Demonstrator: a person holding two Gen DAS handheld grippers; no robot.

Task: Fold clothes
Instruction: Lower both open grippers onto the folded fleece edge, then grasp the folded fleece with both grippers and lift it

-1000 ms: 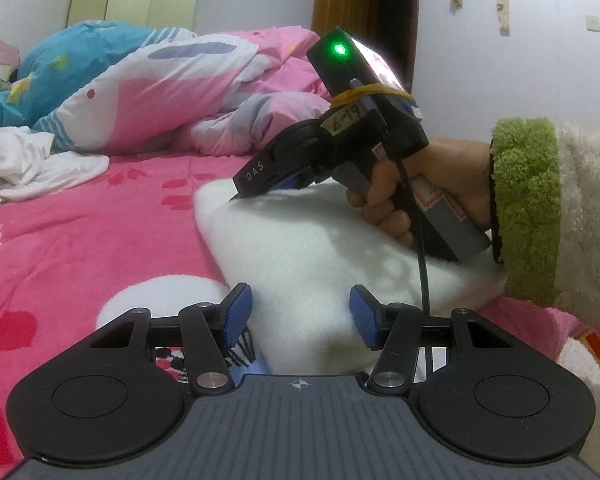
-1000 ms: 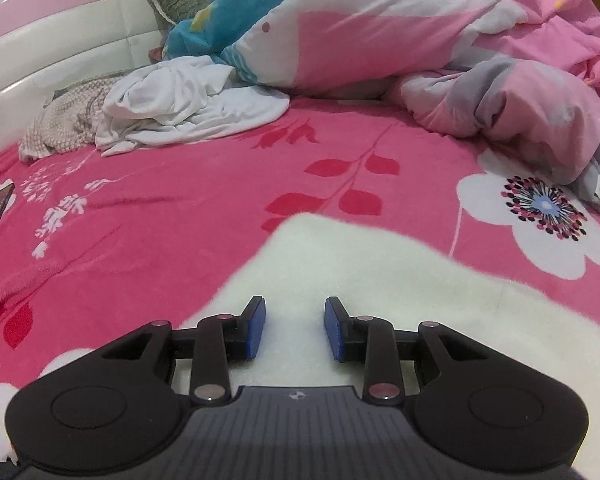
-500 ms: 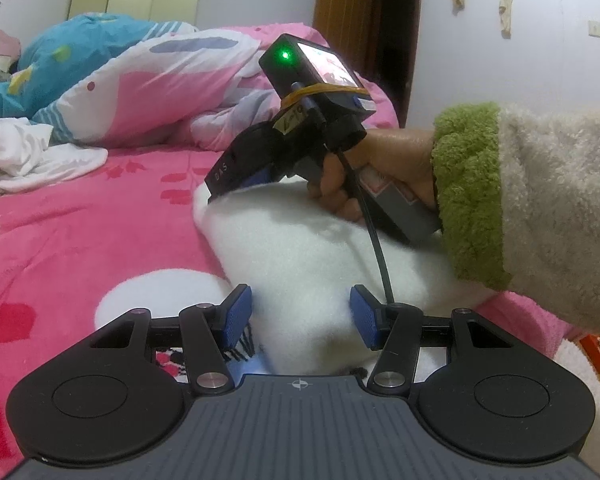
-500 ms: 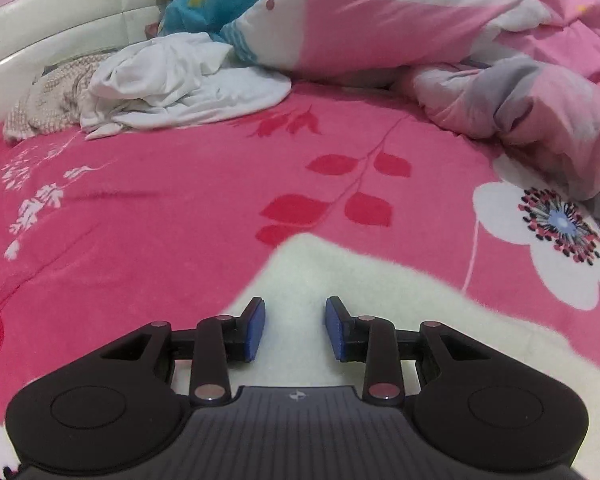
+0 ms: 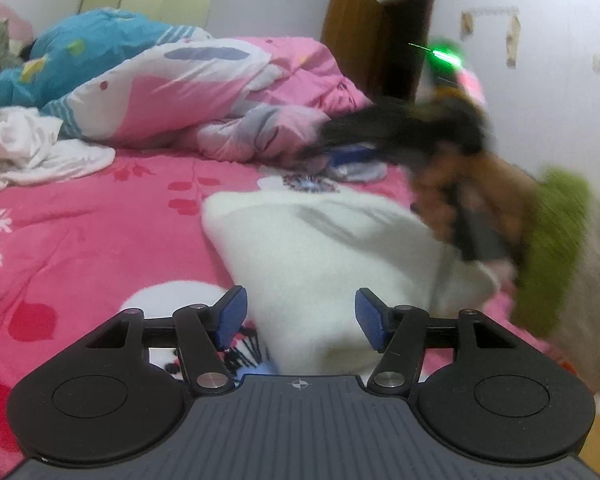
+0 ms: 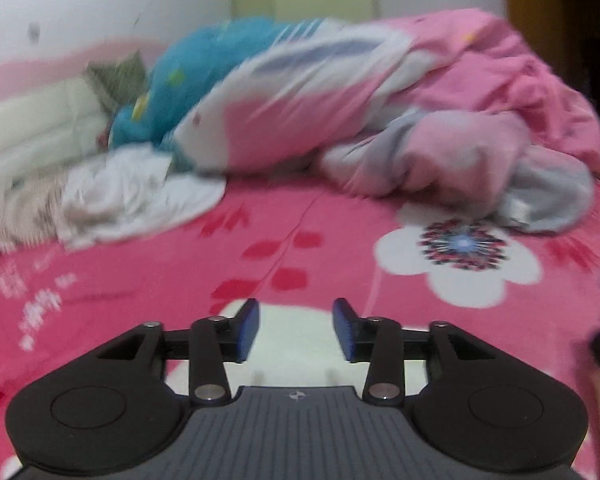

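A folded white fleece garment (image 5: 324, 256) lies on the pink bedspread (image 5: 80, 232). My left gripper (image 5: 300, 316) is open, low over the garment's near end, with the fabric between its blue pads but not pinched. My right gripper (image 6: 294, 328) is open and empty, lifted above the bed; a strip of the white garment (image 6: 292, 344) shows below it. In the left wrist view the right gripper (image 5: 352, 152) is blurred, raised above the garment's far right side, held by a hand with a green cuff (image 5: 556, 248).
A crumpled pink, white and blue duvet (image 5: 188, 92) is heaped at the back of the bed. A crumpled white garment (image 5: 28, 148) lies at the left, also in the right wrist view (image 6: 132, 196). A brown door (image 5: 352, 36) stands behind.
My right gripper has lifted off the white garment, swung up and right, and opened wider. My left gripper has stayed in place.
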